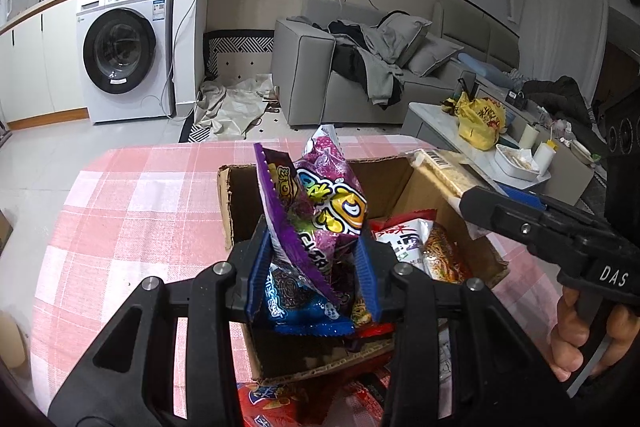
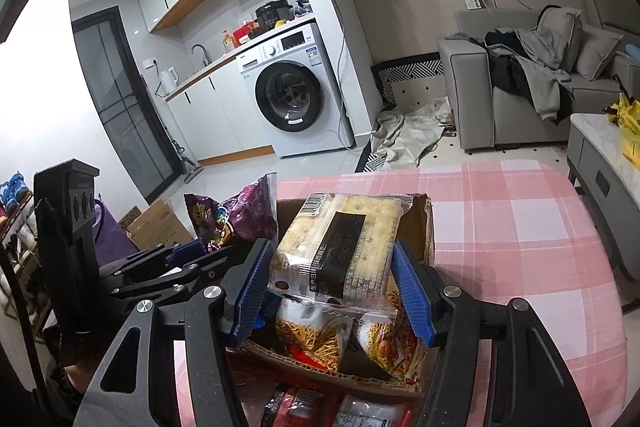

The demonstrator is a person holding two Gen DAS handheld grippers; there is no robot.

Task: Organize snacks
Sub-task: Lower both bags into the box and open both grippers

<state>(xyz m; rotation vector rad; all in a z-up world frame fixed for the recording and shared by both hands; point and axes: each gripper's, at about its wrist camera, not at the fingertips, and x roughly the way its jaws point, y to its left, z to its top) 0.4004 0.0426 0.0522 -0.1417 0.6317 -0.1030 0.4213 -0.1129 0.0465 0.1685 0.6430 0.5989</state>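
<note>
My left gripper (image 1: 312, 275) is shut on a purple snack bag (image 1: 316, 211), which stands up between the blue pads above an open cardboard box (image 1: 400, 183) on the pink checked tablecloth. The same purple snack bag (image 2: 236, 215) shows at the left of the right wrist view. My right gripper (image 2: 332, 287) is shut on a clear pack of pale crackers (image 2: 340, 239), held over the box (image 2: 424, 219); that cracker pack (image 1: 444, 173) and the right gripper's fingers (image 1: 516, 219) appear at the right of the left wrist view. Inside the box lie noodle-snack packets (image 2: 320, 335) and a blue packet (image 1: 300, 311).
Red packets (image 1: 272, 403) lie on the pink tablecloth (image 1: 132, 211) in front of the box. Beyond the table stand a washing machine (image 1: 124, 47), a grey sofa (image 1: 360, 67) with clothes, and a low table (image 1: 520, 147) with a yellow bag. A hand (image 1: 576, 331) holds the right gripper's handle.
</note>
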